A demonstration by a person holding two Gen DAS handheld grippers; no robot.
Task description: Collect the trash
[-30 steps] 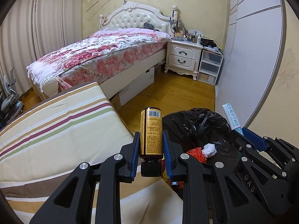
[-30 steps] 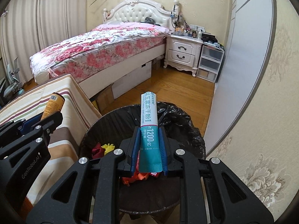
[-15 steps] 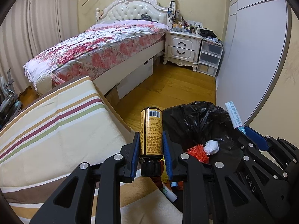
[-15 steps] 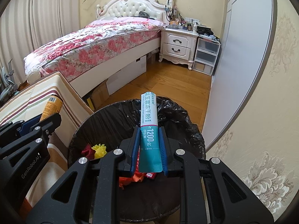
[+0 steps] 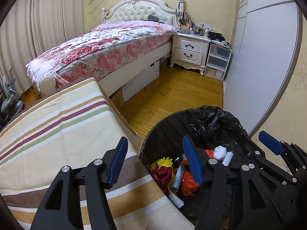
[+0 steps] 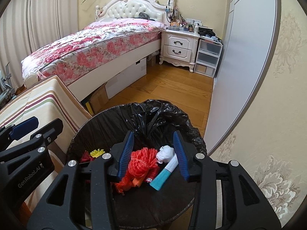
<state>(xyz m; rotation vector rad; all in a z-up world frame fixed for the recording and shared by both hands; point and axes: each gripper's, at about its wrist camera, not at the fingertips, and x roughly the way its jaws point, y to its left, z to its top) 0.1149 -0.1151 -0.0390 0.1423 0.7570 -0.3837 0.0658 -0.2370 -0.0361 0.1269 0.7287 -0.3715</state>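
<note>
Two tongs, mine, both spread wide and empty: left gripper (image 5: 154,161) over the bin's left rim, right gripper (image 6: 153,153) above the black-lined bin (image 6: 115,115). Inside it lay a teal packet (image 6: 163,176), orange netting (image 6: 142,161), white wad (image 6: 165,153).

Right gripper (image 6: 154,149) agape over bin (image 6: 107,115) — teal packet (image 6: 163,176) inside

A black bin bag (image 6: 168,118) holds an orange net (image 6: 143,161), a white wad (image 6: 165,153), a teal-and-white tube (image 6: 163,176) and a yellow scrap (image 6: 97,152), beside a cream cloth (image 5: 57,126) striped tan, maroon and green, and a pink-flowered bed (image 5: 99,51).
</note>
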